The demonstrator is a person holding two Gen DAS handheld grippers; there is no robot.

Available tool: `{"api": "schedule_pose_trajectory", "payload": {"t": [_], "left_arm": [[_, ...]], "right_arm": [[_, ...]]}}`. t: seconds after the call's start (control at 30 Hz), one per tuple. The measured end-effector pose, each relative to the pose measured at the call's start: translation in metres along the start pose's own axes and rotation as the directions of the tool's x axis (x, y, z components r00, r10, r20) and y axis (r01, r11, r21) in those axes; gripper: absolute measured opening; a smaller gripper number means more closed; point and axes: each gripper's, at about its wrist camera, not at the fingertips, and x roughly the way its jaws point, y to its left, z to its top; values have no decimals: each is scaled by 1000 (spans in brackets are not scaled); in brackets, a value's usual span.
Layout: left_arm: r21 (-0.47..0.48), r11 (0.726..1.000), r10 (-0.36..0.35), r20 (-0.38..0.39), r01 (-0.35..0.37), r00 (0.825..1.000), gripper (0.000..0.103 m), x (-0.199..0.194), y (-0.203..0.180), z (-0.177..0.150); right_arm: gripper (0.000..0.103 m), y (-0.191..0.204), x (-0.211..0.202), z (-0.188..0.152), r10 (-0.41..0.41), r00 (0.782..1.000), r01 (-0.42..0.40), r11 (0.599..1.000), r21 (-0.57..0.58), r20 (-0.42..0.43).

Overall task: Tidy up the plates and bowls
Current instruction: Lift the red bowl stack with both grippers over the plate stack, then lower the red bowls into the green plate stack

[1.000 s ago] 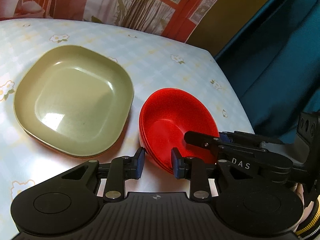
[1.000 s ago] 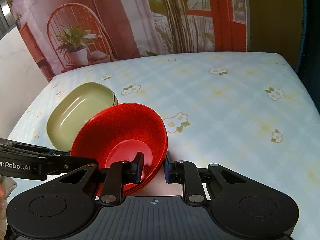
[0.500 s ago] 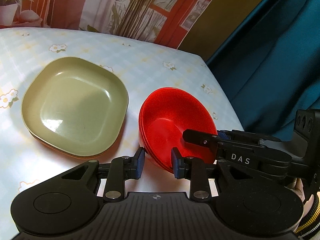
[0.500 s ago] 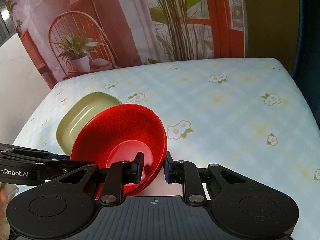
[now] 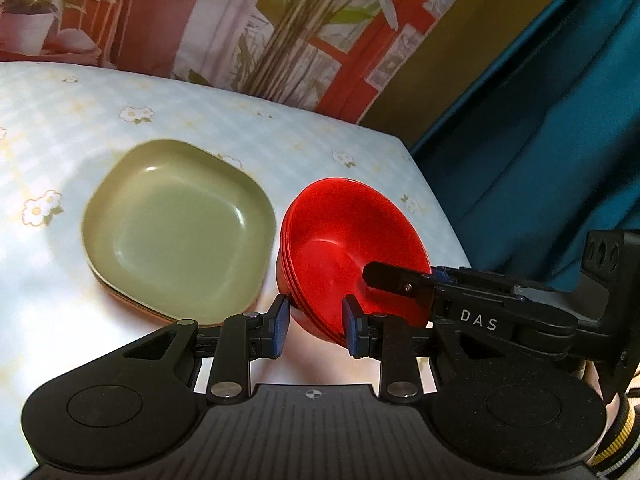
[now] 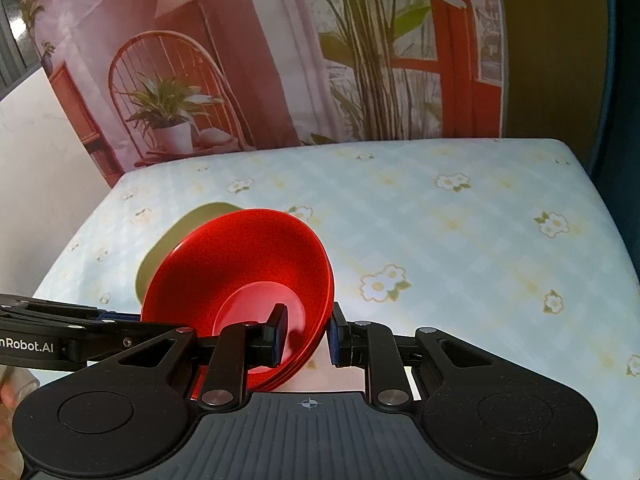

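Bowls [image 5: 352,248] first: stack of red ones, nested (rims look like 3 or 4, can't count exactly), tilted up and held off the counter [image 6: 460,240] w/ both claws on it. Left claw [image 5: 312,328] has the near rim of the stack between its blue pads, one pad inside the bowl and one outside, so it's clamped on the rim, not hanging loose. Right claw [image 6: 306,332] is doing the same on the opposite side of the stack: one finger down inside the top bowl, the other outside under the rim, pinched tight on the stack. From the left cam you can see the right claw's finger reaching into the bowl from the right side, w/ "DAS" printed on the arm.

Plates [image 5: 180,232] are just left of the bowls in the left cam: green squarish one on top, and at least one more under it, since an orange-ish edge peeks out at the bottom. They're flat on the counter and neither claw touches them. In the right cam the bowls cover most of the plates [image 6: 192,220], only a green sliver shows behind.

Counter has a pale blue checked cloth w/ little white flowers. Backdrop [image 6: 280,60] behind it is a printed scene w/ a chair, plants and a red door. Teal curtain [image 5: 540,140] on the right side.
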Motion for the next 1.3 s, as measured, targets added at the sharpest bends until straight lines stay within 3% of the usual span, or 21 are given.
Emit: {"api": "schedule_pose_trajectory", "payload": {"t": [0.63, 1.3], "left_arm": [[-24, 999, 34, 18, -34, 999, 30, -24, 50, 21], [13, 993, 117, 18, -117, 993, 30, -10, 75, 28]], "right_arm": [[20, 53, 44, 28, 33, 999, -33, 999, 5, 17], [21, 80, 89, 24, -4, 1000, 4, 1000, -2, 8]]}}
